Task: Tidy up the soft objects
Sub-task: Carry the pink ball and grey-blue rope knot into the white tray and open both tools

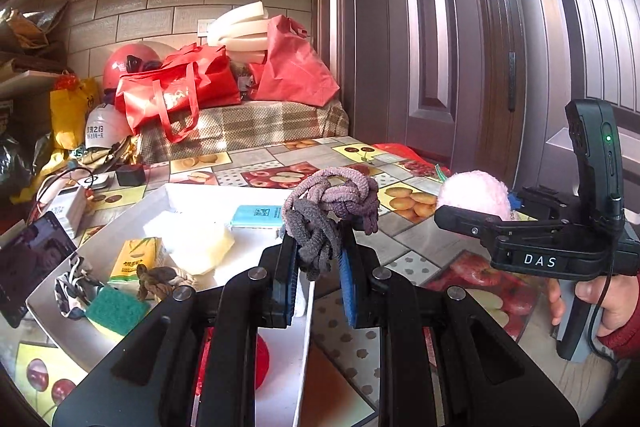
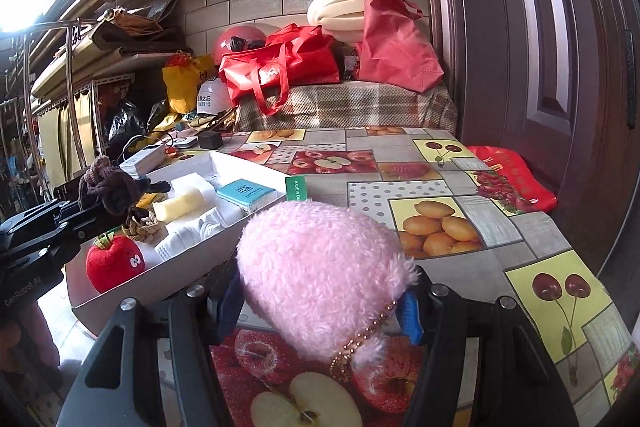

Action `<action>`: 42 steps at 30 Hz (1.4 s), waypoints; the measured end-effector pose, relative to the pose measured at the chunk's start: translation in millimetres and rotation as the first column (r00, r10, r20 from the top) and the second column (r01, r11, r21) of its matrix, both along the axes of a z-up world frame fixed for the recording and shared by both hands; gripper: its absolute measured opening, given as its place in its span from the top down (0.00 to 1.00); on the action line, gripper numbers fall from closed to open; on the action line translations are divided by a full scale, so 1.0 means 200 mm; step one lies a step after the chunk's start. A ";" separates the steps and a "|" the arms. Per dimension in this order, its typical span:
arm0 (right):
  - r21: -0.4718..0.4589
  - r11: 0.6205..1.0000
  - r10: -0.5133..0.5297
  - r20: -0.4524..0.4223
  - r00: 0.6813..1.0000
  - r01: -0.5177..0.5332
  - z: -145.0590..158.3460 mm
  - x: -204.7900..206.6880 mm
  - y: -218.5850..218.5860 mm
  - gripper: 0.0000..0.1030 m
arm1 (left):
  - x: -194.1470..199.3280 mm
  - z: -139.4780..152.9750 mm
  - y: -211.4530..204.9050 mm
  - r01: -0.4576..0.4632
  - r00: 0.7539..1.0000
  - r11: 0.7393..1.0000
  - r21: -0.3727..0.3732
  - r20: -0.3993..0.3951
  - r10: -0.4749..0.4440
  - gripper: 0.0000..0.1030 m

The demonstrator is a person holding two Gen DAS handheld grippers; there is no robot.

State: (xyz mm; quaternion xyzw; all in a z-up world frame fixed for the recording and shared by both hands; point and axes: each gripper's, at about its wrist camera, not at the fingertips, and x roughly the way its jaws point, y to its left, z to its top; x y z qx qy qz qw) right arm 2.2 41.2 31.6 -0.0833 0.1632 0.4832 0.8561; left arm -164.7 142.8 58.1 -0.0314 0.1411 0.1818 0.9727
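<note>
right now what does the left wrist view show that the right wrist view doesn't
Only the left wrist view: a green sponge in the white tray, and a hand gripping the right tongs.
Only the right wrist view: a red plush apple and the pouch's gold chain.
Both: the hair ties and the pink fluffy pouch.

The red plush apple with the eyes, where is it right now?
In the right wrist view the red plush apple sits at the lower left, in the near corner of the white tray, just in front of a knotted rope piece.
</note>
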 end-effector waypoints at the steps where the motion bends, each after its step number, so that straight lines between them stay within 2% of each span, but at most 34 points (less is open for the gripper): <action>1: -0.005 1.000 0.012 0.006 1.000 -0.012 0.00 -0.02 0.02 0.38 | -0.01 0.00 0.02 -0.014 1.000 1.000 -0.002 0.001 0.014 0.83; 7: -0.028 0.997 0.074 0.028 0.997 -0.074 -0.01 -0.08 0.13 0.38 | -0.06 -0.01 0.19 -0.104 0.995 0.995 0.004 -0.003 0.104 0.83; 14: -0.041 0.992 0.120 0.025 0.992 -0.119 -0.01 -0.13 0.30 0.37 | -0.17 -0.03 0.50 -0.271 0.962 0.959 -0.079 0.013 0.273 0.83; 18: -0.035 0.989 0.148 0.039 0.988 -0.147 -0.01 -0.18 0.38 0.37 | -0.18 -0.05 0.61 -0.303 0.952 0.940 -0.155 -0.005 0.305 0.83; 20: -0.030 0.987 0.161 0.048 0.986 -0.160 -0.01 -0.20 0.42 0.37 | -0.17 -0.06 0.64 -0.311 0.950 0.935 -0.167 -0.018 0.313 0.83; 24: -0.034 0.983 0.180 0.051 0.982 -0.178 -0.01 -0.23 0.52 0.37 | -0.12 -0.06 0.66 -0.334 0.943 0.931 -0.147 -0.037 0.332 0.83; 31: -0.068 0.984 0.170 0.030 0.985 -0.167 -0.01 -0.23 0.74 0.37 | -0.04 -0.08 0.71 -0.381 0.923 0.914 -0.139 -0.118 0.367 0.83; 35: -0.092 0.985 0.147 0.020 0.989 -0.144 -0.02 -0.21 0.81 0.37 | -0.05 -0.08 0.70 -0.386 0.921 0.913 -0.133 -0.111 0.373 0.83; 42: -0.083 0.986 0.147 0.030 0.989 -0.144 -0.02 -0.21 0.79 0.35 | -0.04 -0.07 0.65 -0.392 0.918 0.918 -0.065 -0.100 0.384 0.83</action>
